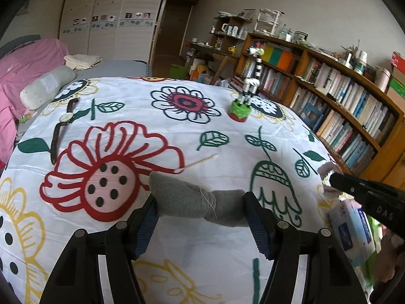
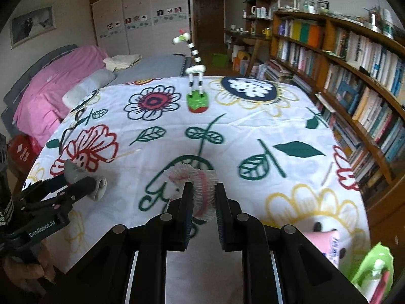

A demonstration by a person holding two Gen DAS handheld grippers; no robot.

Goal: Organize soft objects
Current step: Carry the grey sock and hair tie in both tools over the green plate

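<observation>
A grey felt bundle (image 1: 195, 201), tied in the middle with white thread, lies between the fingers of my left gripper (image 1: 200, 215), which is shut on it just above the flowered cloth (image 1: 227, 147). It also shows in the right wrist view (image 2: 97, 186) at the left, held by the left gripper (image 2: 76, 190). My right gripper (image 2: 202, 202) is shut on a white and pink frilly scrunchie (image 2: 200, 185) over the cloth. In the left wrist view the right gripper (image 1: 336, 179) enters from the right with the scrunchie (image 1: 326, 171) at its tip.
A zebra toy on a green base (image 1: 241, 106) stands at the far side of the table. A wristwatch (image 1: 63, 124) lies at the left, a cotton swab (image 1: 197, 163) near the middle. A tissue pack (image 1: 351, 225) and a green object (image 2: 374, 266) sit at the right edge. Bookshelves (image 2: 354, 76) line the right; a bed is behind.
</observation>
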